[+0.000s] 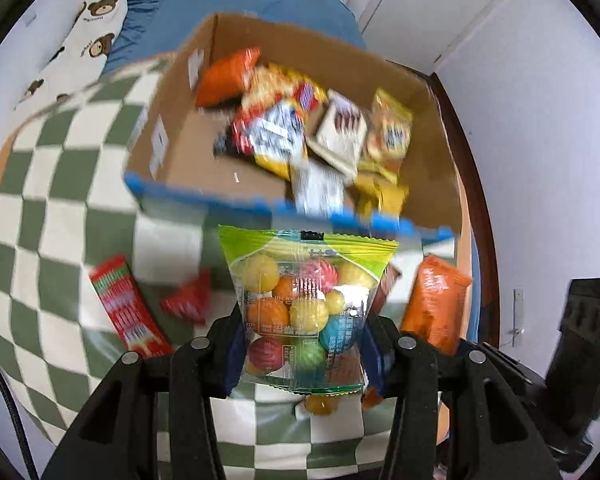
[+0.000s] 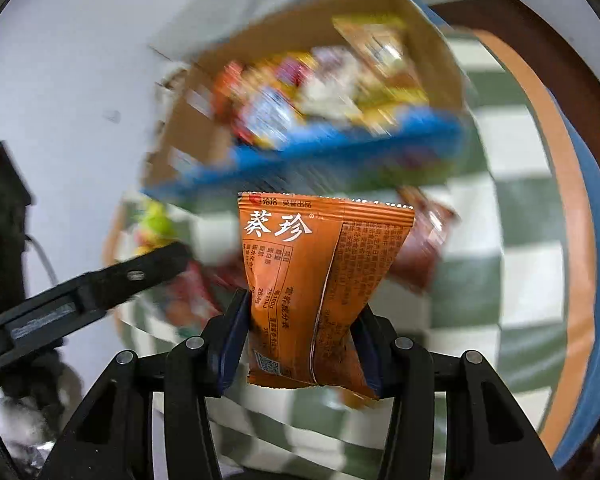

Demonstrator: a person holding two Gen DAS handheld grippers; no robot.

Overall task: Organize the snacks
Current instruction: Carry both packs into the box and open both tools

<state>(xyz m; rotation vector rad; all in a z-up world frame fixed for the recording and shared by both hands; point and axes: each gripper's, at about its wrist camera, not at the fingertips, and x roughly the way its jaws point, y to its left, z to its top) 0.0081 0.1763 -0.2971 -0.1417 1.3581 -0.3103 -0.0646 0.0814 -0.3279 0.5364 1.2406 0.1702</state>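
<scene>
A green-and-white checked cloth [image 1: 60, 216] covers the round bench [image 2: 560, 184], the largest thing in view. On it sits one cardboard box [image 1: 260, 168] with blue edging, open at the top and holding a blurred heap of snack packets; their number cannot be told.

The left gripper [image 1: 304, 344] has its jaws closed on a clear candy bag [image 1: 304, 300] with a green top band, held above the cloth just in front of the box. The bag stands upright, its long axis running away from the jaws toward the box, sealed top edge farthest away. Round sweets in yellow, orange, pink, blue, green and red show inside; its small print is unreadable.

The right gripper [image 2: 300, 340] has its jaws clamped on one orange packet [image 2: 324, 280], also upright, crimped top toward the box. White characters read 葵珍, with 洽洽 above.

On the cloth lie a long red packet [image 1: 128, 304], a small red packet [image 1: 188, 296] and one brown packet [image 2: 424, 248].
</scene>
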